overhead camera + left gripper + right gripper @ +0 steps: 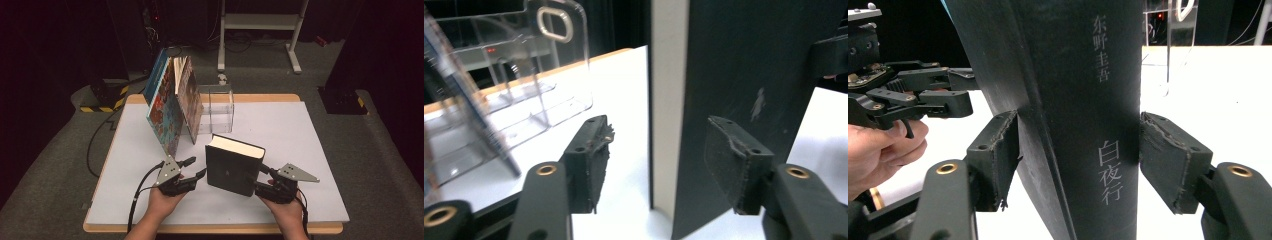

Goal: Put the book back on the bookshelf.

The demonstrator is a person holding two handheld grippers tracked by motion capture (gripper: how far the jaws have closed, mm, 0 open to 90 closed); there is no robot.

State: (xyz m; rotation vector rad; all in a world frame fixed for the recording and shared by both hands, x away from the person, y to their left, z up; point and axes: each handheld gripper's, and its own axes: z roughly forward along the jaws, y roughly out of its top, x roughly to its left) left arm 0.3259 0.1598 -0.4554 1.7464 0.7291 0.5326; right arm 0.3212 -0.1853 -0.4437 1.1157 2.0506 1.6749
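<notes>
A black book [234, 165] is stood upright on the white surface [310, 150], its spine pinched by the right hand-held gripper [1078, 155]; the left hand-held gripper [654, 160] is opened around its fore-edge. Next, it would be carried toward the clear rack [220, 107] beside the leaning books [172, 105].

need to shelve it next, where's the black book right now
In the high view the black book stands upright on the white table, near its front edge, between the left claw and right claw, in front of the clear rack.

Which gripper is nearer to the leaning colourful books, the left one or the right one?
Left. The left gripper sits just below the colourful books, left of the black book; the right gripper is at that book's far side.
</notes>
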